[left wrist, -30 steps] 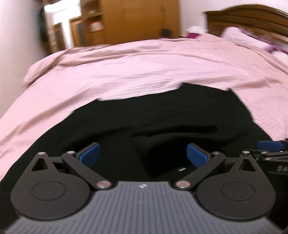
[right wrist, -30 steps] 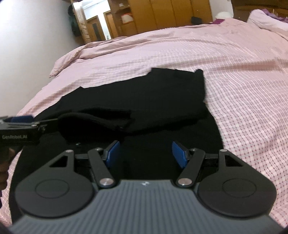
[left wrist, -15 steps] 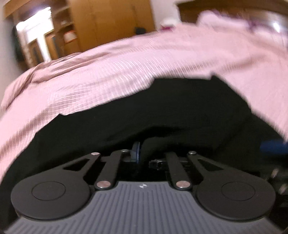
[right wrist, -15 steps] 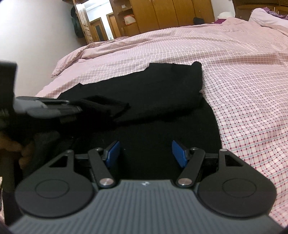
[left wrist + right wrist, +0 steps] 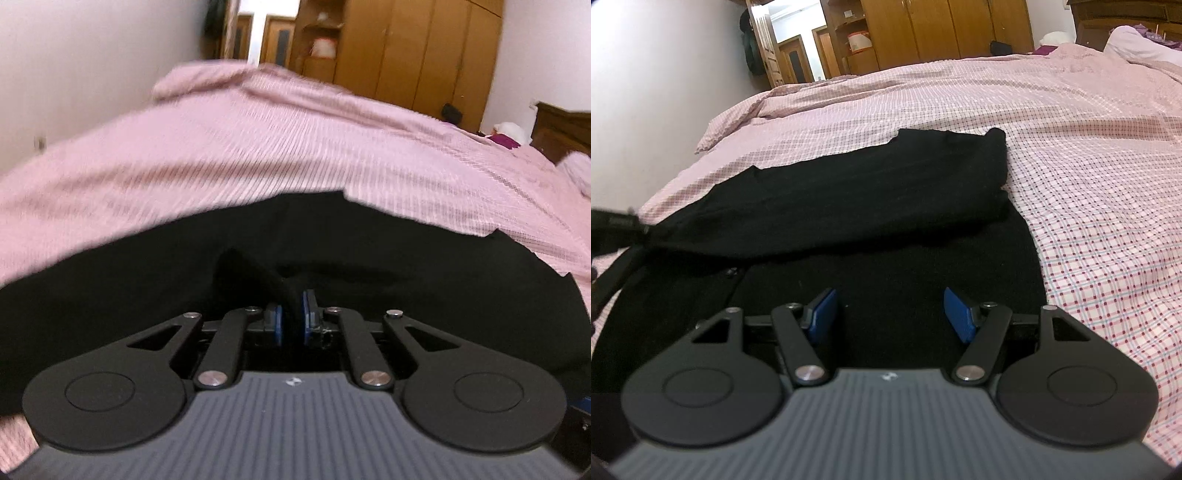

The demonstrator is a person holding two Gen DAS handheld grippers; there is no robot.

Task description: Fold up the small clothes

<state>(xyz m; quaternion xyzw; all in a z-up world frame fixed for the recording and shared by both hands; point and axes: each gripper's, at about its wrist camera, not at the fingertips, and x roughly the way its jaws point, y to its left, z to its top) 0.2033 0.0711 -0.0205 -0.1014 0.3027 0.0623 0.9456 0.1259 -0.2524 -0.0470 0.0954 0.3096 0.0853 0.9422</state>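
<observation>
Black garment (image 5: 871,206) lies spread on the pink checked bedspread (image 5: 1089,184), 1 layer already doubled over the far half. Your left gripper (image 5: 291,314) is clenched on a raised pinch of that cloth, blue pads (image 5: 309,310) nearly meeting; likely so you can carry the edge across for the fold. Your right gripper (image 5: 890,310) hovers released, jaws wide, over the near flat panel; probably ready to pin or grab it.

Pink checked bed (image 5: 1089,155) — black garment (image 5: 871,192) on top
</observation>
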